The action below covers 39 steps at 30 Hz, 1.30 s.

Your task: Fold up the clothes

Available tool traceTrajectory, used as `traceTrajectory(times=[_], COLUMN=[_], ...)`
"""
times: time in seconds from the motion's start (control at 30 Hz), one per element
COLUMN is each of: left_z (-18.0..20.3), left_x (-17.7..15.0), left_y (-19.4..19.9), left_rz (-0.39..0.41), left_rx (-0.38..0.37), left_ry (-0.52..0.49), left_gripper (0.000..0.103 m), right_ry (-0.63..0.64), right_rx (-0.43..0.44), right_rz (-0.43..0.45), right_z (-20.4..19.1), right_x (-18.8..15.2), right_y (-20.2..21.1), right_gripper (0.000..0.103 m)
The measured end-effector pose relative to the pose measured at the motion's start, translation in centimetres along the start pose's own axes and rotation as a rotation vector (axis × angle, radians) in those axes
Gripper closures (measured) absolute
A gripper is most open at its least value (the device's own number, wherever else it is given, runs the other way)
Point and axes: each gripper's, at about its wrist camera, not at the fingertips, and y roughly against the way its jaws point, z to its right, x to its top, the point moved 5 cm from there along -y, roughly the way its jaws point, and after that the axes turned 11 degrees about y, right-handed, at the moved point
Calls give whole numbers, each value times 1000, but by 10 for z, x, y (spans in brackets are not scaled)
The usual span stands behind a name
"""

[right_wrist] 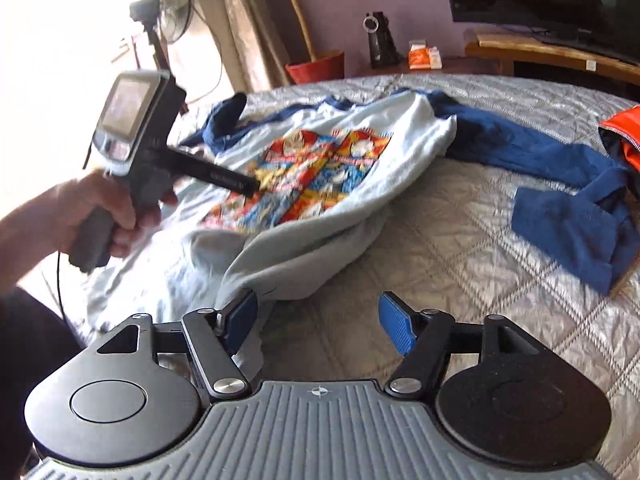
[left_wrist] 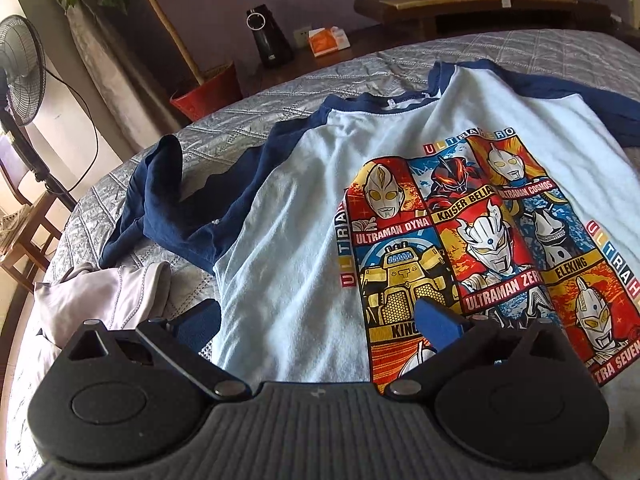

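Note:
A light-blue shirt with navy sleeves and a bright cartoon print lies face up on the quilted bed. In the left wrist view my left gripper stands open just above the shirt's lower part, one blue pad by the side hem and the other over the print. The right wrist view shows the shirt bunched, with its hem lying against the left pad of my right gripper. That gripper is open with only bedspread between the pads. A hand holds the left gripper over the print. One navy sleeve trails to the right.
The grey quilted bedspread covers the bed. A pale grey cloth lies by the shirt's left sleeve, and an orange garment sits at the right edge. Beyond the bed stand a fan, a red plant pot and a wooden TV stand.

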Motion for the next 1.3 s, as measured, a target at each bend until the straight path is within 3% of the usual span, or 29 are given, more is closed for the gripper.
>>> traceTrajectory(times=[0.23,0.47,0.57,0.63,0.73,0.87,1.07,1.13,1.3], left_z=[-1,0,0,0,1,1,1,0,1], left_x=[0,-1,-1,-1,-1,0,-1,-1,-1], left_y=[0,0,0,0,-1,-1,-1,-1,-1], left_rz=[8,12,14,14,12,11,14,12,13], left_rx=[-1,0,-2,-3,-2,-1,-2,-5,-6], left_ry=[-4,-14,-15,-14,-11,-10,-11,-7,-10], left_gripper=[0,1,1,0,0,0,0,0,0], right_ry=[15,-10,-5,16,40,89,201,231,219], right_rx=[123,171,163,157,120,71,30,29,30], right_rz=[-23,-57,-50,-36,-23,25,42,27,-36], right_z=[-26,-36,-40,-45,-48,-52,-62,-66,-67], right_x=[-2,-1,10,16,24,36,57,60,55], right_y=[-15,-29,-38,-38,-35,-27,-50,-57,-64], right_gripper=[45,44,46,54,55,53,45,40,41])
